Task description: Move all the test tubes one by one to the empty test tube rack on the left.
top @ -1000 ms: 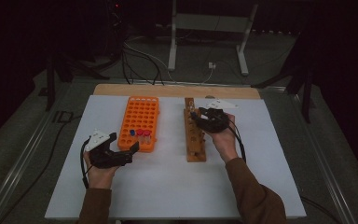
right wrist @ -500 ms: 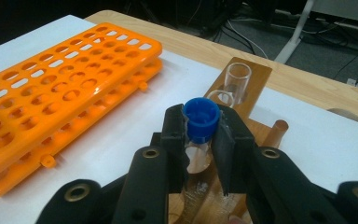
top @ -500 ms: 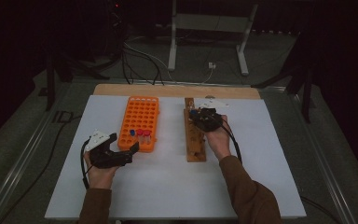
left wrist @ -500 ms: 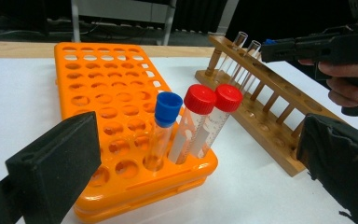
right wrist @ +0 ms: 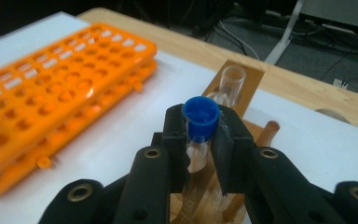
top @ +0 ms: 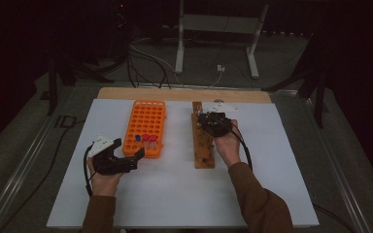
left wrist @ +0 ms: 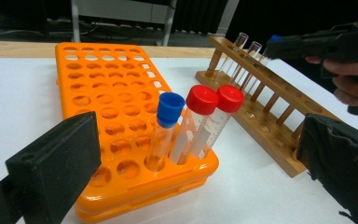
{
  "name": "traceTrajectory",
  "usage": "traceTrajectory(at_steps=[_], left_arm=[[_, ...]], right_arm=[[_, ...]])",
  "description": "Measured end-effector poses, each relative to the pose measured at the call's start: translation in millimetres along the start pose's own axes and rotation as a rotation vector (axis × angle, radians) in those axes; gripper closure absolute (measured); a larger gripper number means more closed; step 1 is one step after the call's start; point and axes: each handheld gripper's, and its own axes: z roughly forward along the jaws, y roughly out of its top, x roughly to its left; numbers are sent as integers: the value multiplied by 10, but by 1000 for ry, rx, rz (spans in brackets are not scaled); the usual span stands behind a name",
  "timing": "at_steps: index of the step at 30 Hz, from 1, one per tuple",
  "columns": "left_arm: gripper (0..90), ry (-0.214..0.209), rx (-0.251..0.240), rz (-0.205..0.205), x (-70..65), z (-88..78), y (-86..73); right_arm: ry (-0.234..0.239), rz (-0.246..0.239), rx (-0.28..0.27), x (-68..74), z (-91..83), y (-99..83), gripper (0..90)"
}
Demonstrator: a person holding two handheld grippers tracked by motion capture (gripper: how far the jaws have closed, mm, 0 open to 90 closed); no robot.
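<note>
Blue-capped tube (over wooden rack) clamped by right claw.

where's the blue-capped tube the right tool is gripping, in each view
High view: blue-capped tube at the wooden rack's far end, under the right tool.
Left gripper view: its blue cap upper right.
Right gripper view: centre, clamped between the jaws.
Shared landmark: orange rack.

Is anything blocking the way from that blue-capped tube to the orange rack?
Nothing visible. The right tool grips the blue-capped tube at the wooden rack. Bare table lies between it and the orange rack, which has many free holes.
</note>
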Motion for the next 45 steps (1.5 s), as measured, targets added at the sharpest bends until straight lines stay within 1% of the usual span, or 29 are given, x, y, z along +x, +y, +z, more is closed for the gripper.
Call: traceTrajectory(at_steps=[2,6,10,12,14,16,22,25,28,31,33,35,37,41,45], left_arm=[[5,0,-1,-1,3,-3,1],[5,-6,-7,-4,-5,-11,13],[5,-6,-14,3,-25,-21,30],[6,5,-17,13,-42,-25,36],[6,27,-23,30,-71,-32,51],[11,40,-38,52,-107,-45,75],[11,55,-56,110,-231,-69,139],[11,53,-55,132,-297,-59,159],[14,46,-48,169,-395,-22,164],[15,32,-43,204,-497,23,171],[15,18,-44,213,-547,39,179],[14,8,-45,219,-585,49,184],[14,-1,-42,221,-613,61,182],[15,-16,-33,228,-658,92,172],[39,-43,-22,240,-709,117,164]], right_arm=[[6,-3,-25,-3,-66,38,770],[6,-35,-69,-2,-219,116,770],[19,-38,-116,-33,-393,197,770],[32,-33,-138,-46,-471,233,769],[61,-29,-145,-53,-534,259,769],[74,-47,-144,-45,-584,273,769],[137,-52,-140,4,-714,272,769],[182,-48,-140,56,-762,251,768],[225,-52,-136,129,-798,216,767],[253,-61,-130,200,-815,180,767],[265,-67,-124,232,-812,162,767],[280,-63,-122,262,-810,144,767],[299,-59,-115,294,-809,125,767],[323,-69,-102,369,-800,84,766],[355,-73,-89,446,-794,59,766]])
